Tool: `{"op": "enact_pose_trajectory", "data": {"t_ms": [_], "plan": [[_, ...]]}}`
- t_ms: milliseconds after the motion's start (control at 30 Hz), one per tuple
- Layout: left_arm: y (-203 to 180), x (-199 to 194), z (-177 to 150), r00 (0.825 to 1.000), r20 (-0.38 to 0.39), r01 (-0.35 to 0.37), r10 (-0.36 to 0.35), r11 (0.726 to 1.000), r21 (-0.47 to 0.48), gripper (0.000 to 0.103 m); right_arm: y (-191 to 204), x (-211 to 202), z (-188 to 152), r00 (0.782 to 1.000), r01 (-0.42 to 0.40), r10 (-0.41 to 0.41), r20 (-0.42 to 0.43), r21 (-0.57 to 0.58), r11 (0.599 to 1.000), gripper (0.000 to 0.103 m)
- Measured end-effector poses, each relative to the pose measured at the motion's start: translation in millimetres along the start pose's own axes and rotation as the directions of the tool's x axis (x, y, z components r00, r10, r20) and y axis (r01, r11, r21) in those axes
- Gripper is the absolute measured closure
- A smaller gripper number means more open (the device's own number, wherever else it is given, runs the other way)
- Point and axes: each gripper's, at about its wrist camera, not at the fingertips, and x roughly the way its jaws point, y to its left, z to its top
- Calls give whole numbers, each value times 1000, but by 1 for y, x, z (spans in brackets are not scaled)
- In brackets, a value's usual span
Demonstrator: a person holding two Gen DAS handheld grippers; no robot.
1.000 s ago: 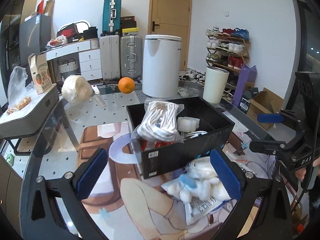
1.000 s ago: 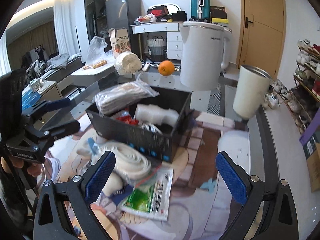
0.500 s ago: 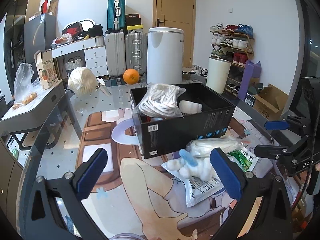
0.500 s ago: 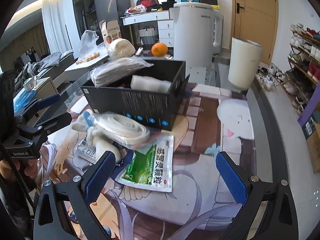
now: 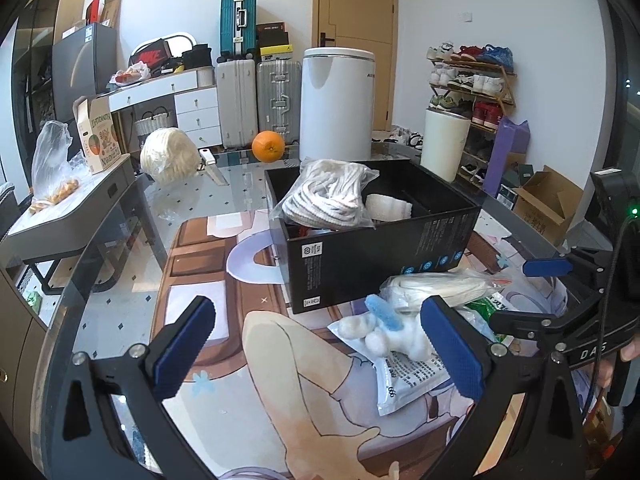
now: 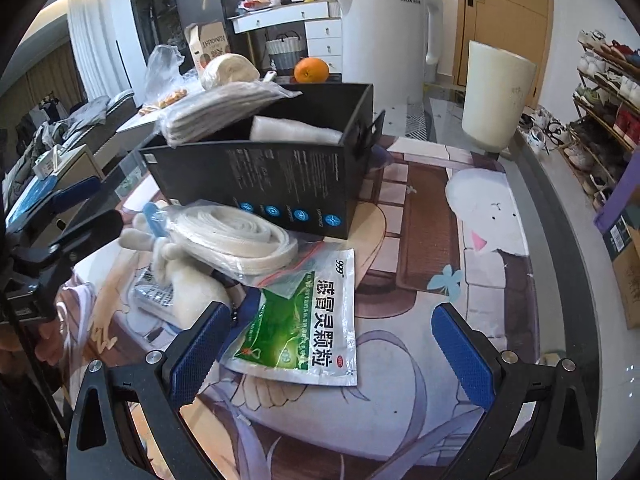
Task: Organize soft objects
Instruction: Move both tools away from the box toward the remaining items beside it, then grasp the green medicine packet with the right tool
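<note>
Cluttered room, printed mat [image 6: 420, 420] | right gripper [image 6: 332, 352] hanging wide open, empty, above green sachet [image 6: 296, 332] | left gripper [image 5: 316, 346] gaping, empty | plush toy [image 5: 384, 334], bagged strap [image 6: 236, 236] lying before black box [image 6: 288, 176] | risk: slippery bags sliding, snagging together.

A glass-topped table [image 5: 120, 312] carries everything, most of it covered by a printed anime-style mat [image 5: 280, 380]. On the mat stands a black cardboard box [image 5: 360, 256], and just in front of it lies a loose heap — a green medicine sachet [image 6: 296, 332], a white printed pouch [image 5: 404, 376], a white plush toy [image 5: 384, 332] and a bagged coil of white strap [image 6: 236, 232] on top. Off the mat, on bare glass, sit an orange [image 5: 268, 146], a ball of cream yarn [image 5: 170, 154] and a white cylindrical container [image 5: 446, 144].
</note>
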Motion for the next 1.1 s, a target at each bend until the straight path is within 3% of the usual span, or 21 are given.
{"op": "enact_pose_trajectory", "data": {"t_ms": [600, 1100], "plan": [[-1, 4, 0, 1000, -15, 6, -6, 1000, 5, 0, 4, 30, 7, 996, 67, -68, -58, -17, 998, 1], [0, 4, -1, 1000, -20, 13, -13, 1000, 8, 0, 5, 31, 8, 996, 62, -64, -61, -30, 998, 2]]}}
